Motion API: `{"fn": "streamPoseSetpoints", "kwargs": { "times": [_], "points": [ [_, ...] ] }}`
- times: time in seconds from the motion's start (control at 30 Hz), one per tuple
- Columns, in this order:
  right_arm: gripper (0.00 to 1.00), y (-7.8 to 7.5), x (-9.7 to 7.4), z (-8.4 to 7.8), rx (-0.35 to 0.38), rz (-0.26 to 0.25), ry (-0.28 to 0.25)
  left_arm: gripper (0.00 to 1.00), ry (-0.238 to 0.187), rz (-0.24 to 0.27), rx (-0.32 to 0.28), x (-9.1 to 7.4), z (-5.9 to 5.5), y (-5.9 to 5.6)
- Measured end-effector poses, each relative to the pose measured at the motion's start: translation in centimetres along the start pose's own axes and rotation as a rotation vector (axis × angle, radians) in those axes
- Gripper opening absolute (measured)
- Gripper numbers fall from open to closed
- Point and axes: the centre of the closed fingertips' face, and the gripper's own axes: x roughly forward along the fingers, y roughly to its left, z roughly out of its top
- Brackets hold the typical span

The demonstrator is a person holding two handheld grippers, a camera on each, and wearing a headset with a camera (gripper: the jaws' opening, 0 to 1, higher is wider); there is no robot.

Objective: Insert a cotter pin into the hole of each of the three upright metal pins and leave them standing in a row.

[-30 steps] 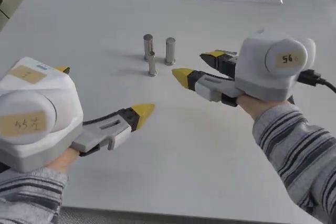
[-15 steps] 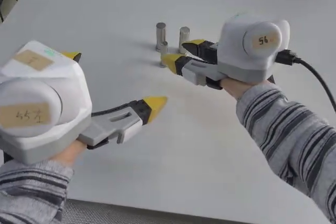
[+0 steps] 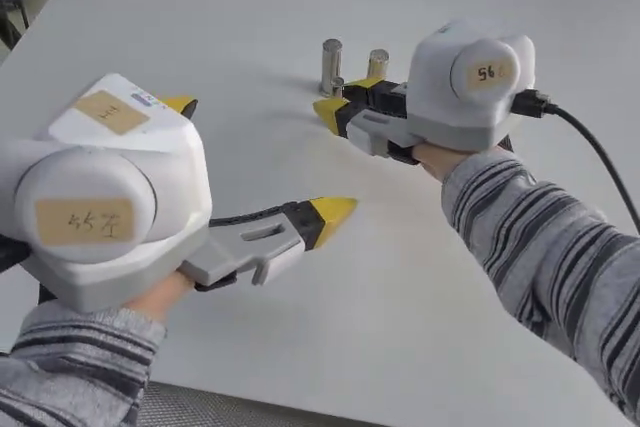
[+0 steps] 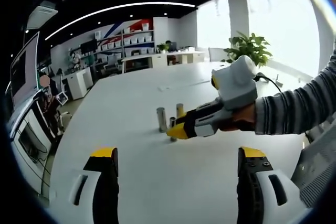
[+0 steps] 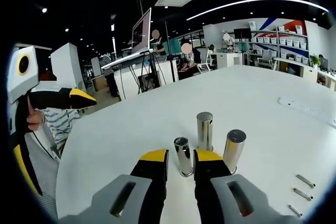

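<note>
Polished steel, likely stiff, weighty and slick, the shortest pin (image 5: 184, 156) stands on the worktop (image 5: 131, 129) between the right claw's (image 5: 181, 153) narrowed jaws, gripped or not I cannot tell, best pinched low on its barrel, while the left claw (image 4: 178, 153) hangs wide open, empty.

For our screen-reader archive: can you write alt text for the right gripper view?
The right gripper has its yellow-tipped jaws either side of the shortest metal pin; two taller pins stand behind, cotter pins lie at right.
</note>
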Motion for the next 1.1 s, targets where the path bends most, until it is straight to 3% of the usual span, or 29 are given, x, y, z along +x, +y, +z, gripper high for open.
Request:
{"fn": "streamPoseSetpoints", "kwargs": {
  "times": [0.3, 0.57, 0.8, 1.1],
  "points": [
    [0.06, -0.1, 0.1, -0.2, -0.006, -0.009, 0.004, 0.94, 0.005, -0.013, 0.024, 0.2, 0.1, -0.2],
    [0.04, 0.1, -0.3, -0.1, -0.061, -0.021, 0.028, 0.94, 0.010, -0.020, 0.029, 0.3, 0.1, -0.3],
    [0.04, 0.2, -1.8, 0.3, -0.099, -0.026, 0.024, 0.93, 0.006, -0.022, 0.041, 0.1, 0.5, -0.5],
    [0.04, -0.4, -4.0, -0.6, -0.153, -0.043, 0.050, 0.93, 0.004, -0.034, 0.044, 0.0, 0.7, -1.2]
  ]
}}
